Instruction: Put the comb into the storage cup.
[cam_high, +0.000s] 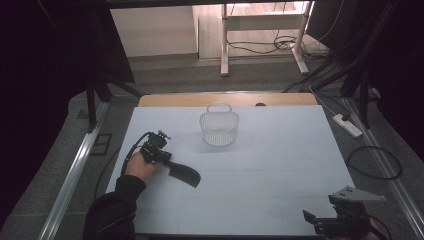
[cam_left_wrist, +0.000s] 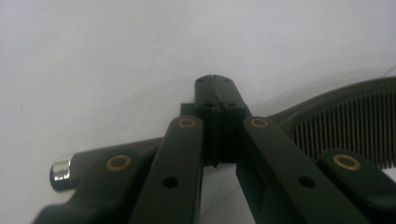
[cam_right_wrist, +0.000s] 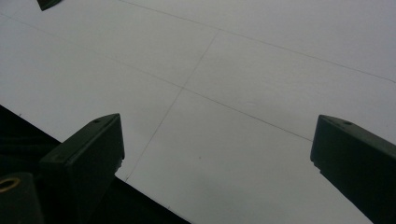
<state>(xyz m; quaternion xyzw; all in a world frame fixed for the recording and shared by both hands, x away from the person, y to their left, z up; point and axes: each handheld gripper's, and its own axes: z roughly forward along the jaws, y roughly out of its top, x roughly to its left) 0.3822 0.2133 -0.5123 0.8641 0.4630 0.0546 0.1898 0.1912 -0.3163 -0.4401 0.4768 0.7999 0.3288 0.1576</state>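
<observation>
While the white surface (cam_high: 260, 170) carries a mesh basket (cam_high: 219, 127) well beyond, the left gripper (cam_high: 167, 162) has its fingers clamped on the dark comb (cam_high: 184, 174); lift it level. Right gripper (cam_high: 320, 222) fingers stand apart.

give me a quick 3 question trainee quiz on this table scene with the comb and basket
1. True or false: the left gripper has its jaws shut.
2. Which thing lies under the left gripper's jaws: A the white basket, B the black comb, C a power strip?
3. Fill in: the right gripper has its jaws ____ over the bare white table.

Key: 1 true. 2 B. 3 open.
</observation>
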